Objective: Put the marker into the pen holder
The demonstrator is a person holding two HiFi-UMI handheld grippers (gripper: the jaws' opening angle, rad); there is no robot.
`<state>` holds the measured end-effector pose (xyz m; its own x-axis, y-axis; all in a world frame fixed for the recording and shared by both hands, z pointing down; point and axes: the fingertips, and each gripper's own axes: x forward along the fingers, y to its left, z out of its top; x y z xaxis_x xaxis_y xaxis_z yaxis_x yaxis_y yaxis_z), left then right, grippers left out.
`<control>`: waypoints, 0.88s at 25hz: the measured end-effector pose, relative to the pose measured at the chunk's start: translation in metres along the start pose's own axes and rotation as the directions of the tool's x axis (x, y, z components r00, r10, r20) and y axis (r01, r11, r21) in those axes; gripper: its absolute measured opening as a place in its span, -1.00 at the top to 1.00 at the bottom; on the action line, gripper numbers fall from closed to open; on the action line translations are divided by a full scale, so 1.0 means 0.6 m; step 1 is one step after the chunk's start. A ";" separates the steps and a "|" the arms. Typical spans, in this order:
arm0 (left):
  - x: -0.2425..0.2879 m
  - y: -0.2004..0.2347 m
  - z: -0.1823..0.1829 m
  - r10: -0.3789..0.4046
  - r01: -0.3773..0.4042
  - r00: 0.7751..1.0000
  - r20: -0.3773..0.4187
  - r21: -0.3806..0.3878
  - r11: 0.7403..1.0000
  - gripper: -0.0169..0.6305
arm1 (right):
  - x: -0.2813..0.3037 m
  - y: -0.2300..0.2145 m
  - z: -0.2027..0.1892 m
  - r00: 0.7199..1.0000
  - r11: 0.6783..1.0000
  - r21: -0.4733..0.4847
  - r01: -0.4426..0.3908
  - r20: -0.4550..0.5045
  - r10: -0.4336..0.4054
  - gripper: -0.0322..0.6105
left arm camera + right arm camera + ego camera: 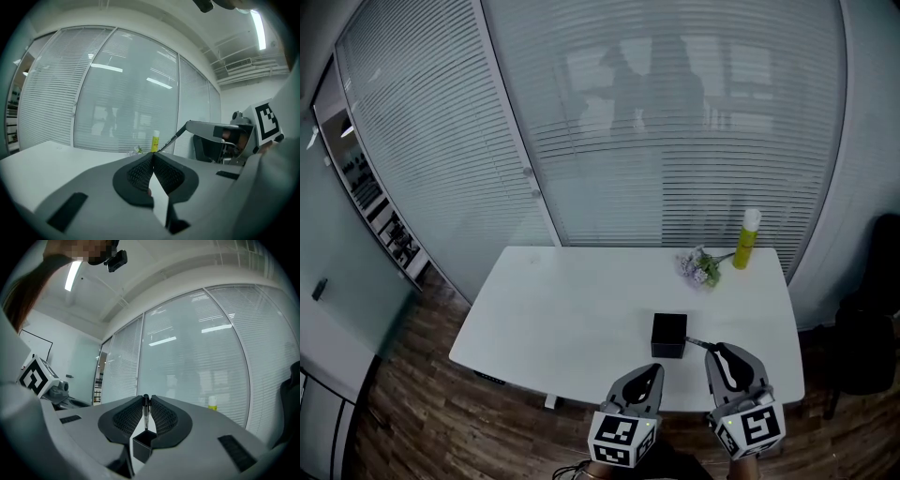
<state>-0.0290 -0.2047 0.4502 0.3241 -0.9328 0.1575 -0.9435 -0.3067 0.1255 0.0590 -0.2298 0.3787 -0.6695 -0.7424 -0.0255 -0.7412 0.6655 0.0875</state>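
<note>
Beside the black pen holder (142, 446), the right gripper (146, 398) clamped the marker (146, 414); a skewed tip could have struck the rim. The left gripper (153, 157) was closed and empty.

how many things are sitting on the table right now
3: a black pen holder near the front edge, a small bunch of flowers at the back right, a yellow bottle just right of them. The marker is held in the right gripper, off the table.
</note>
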 end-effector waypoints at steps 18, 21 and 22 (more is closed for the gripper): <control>0.092 0.065 0.018 -0.106 0.106 0.994 -0.022 -0.013 0.994 0.89 | 0.102 -0.024 -0.045 0.992 0.999 0.001 0.055 -0.110 -0.054 0.64; 0.106 0.077 0.017 -0.112 0.111 0.993 -0.027 -0.021 0.994 0.89 | 0.122 -0.024 -0.060 0.990 0.999 0.006 0.044 -0.133 -0.043 0.64; 0.110 0.080 0.015 -0.113 0.113 0.993 -0.030 -0.025 0.993 0.89 | 0.127 -0.024 -0.065 0.989 0.999 0.007 0.042 -0.141 -0.040 0.64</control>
<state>-0.0537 -0.2828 0.4578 0.4310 -0.8858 0.1719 -0.8990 -0.4051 0.1668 0.0204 -0.2992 0.4142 -0.6258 -0.7720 0.1114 -0.7687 0.6346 0.0795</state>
